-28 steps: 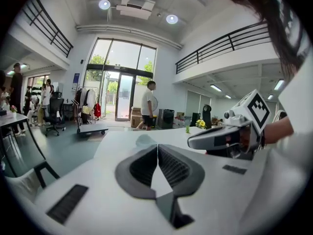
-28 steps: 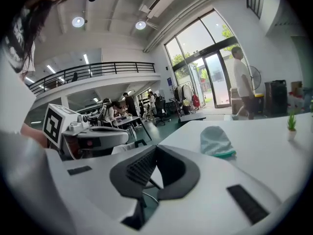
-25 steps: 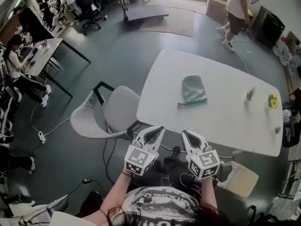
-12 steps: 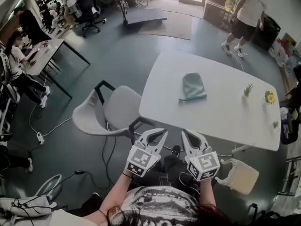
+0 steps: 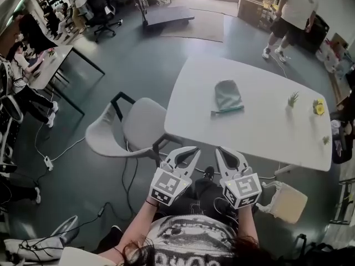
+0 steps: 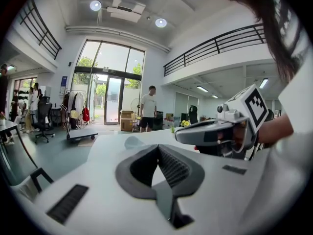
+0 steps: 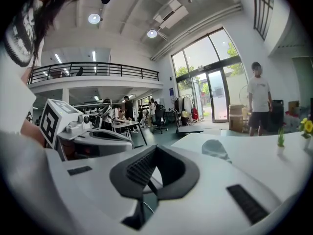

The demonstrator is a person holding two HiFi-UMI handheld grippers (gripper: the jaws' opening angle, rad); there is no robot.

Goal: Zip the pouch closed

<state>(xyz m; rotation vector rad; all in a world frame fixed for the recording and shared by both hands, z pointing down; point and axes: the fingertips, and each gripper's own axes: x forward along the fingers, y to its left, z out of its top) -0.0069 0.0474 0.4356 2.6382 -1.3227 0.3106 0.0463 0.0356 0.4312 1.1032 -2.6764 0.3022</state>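
A grey-green pouch [image 5: 228, 96] with a teal zip edge lies flat on the white table [image 5: 260, 129], toward its far side. Both grippers hang close to my body, short of the table's near edge and well away from the pouch. The left gripper [image 5: 192, 150] is shut with nothing in it, its tips meeting. So is the right gripper [image 5: 221, 150], side by side with the left. The left gripper view shows its own jaws [image 6: 158, 147] closed and the pouch [image 6: 132, 142] far off. From the right gripper [image 7: 155, 148], the pouch [image 7: 215, 148] also lies distant.
A grey chair [image 5: 130, 129] stands at the table's left edge. Small potted plants [image 5: 292, 99] and a yellow flower [image 5: 319, 107] sit at the table's right end. A beige bag [image 5: 285, 201] is on the floor at right. A person [image 5: 294, 10] stands beyond the table.
Both grippers stay shut and almost still near my body. The head view has shifted slightly, and the person in the background has walked a little.
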